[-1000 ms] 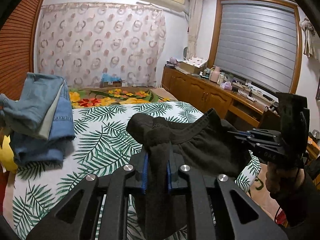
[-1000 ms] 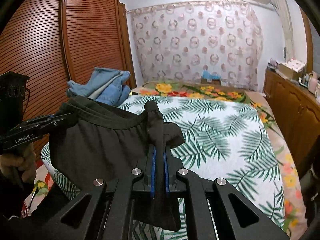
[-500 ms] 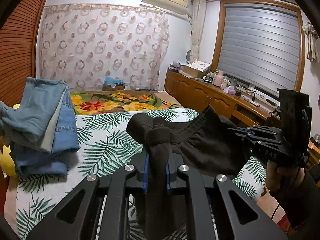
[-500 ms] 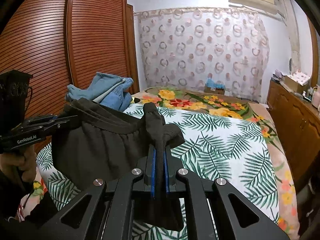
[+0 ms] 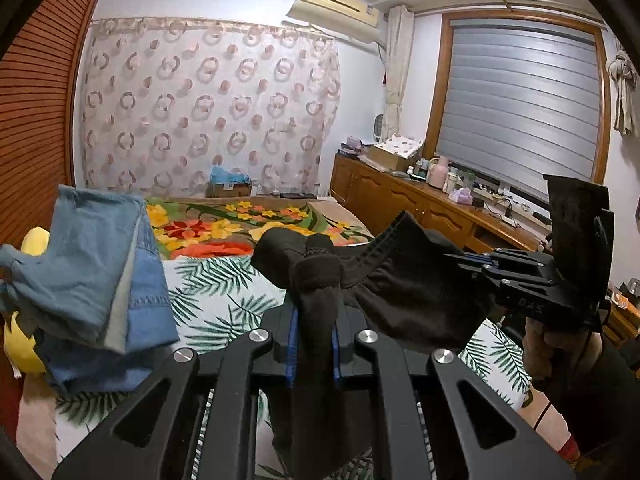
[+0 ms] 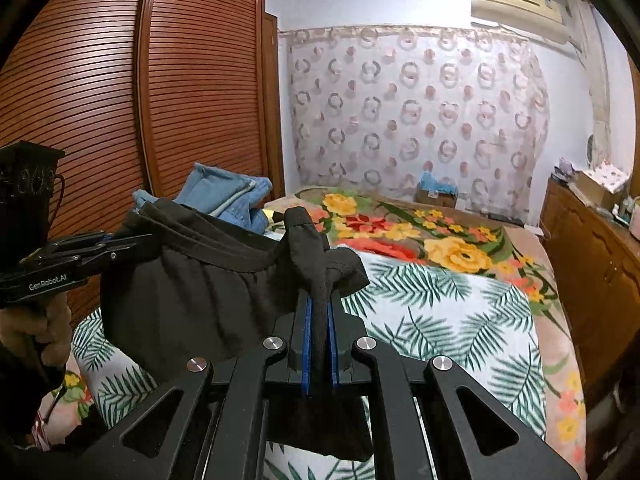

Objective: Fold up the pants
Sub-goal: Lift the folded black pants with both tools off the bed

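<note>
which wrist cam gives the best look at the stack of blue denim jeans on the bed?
Left wrist view: the stack of blue denim jeans fills the near left, unobstructed, with its layers visible. In the right wrist view the jeans sit farther off, partly hidden behind the waistband of the black fabric pants held up by both grippers.

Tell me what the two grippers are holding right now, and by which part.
Both hold the black pants by the waistband. The left gripper pinches one end of it, the right gripper the other, with the pants hanging between them above the bed.
</note>
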`<state>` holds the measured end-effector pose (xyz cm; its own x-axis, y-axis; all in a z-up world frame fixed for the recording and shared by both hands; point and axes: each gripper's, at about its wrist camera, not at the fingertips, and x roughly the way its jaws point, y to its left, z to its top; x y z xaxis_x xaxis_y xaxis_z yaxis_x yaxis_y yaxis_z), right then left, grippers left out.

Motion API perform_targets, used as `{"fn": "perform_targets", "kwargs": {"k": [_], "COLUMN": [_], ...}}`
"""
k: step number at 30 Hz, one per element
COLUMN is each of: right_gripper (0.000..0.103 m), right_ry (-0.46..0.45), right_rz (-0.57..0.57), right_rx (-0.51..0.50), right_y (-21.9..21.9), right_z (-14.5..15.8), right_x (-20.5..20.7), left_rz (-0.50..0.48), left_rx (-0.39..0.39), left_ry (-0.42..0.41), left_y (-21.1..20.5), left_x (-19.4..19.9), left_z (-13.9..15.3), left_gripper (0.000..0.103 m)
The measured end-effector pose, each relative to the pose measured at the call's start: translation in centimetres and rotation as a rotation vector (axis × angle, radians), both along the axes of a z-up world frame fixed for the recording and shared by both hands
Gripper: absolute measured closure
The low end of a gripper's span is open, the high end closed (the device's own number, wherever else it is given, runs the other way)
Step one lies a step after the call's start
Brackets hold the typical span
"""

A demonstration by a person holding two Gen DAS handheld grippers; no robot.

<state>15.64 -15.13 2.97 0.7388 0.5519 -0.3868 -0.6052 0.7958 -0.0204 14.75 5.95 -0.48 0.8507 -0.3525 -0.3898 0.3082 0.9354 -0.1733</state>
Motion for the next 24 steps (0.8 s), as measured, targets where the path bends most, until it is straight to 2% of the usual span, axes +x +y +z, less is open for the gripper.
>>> {"fn": "perform_targets", "kwargs": {"k": [13,24], "right_gripper": [0.096,0.096], "right_ry": [-0.046,-0.044], "right_rz": [0.068,0.182], "right_rx": [-0.038,-0.063], "right_y": [4.2,8.8], "right_z": [2.1,3.0], "right_x": [4.8,12.4], "left_rz": [0.066,0.181], "left_rx": [0.011,0.017], "left_ry": [-0.036,-0.012], "left_y": [3.9,8.1], "left_x": [1.4,4.0], "left_z": [1.4,1.3], "left_gripper": [0.090,0.090]}}
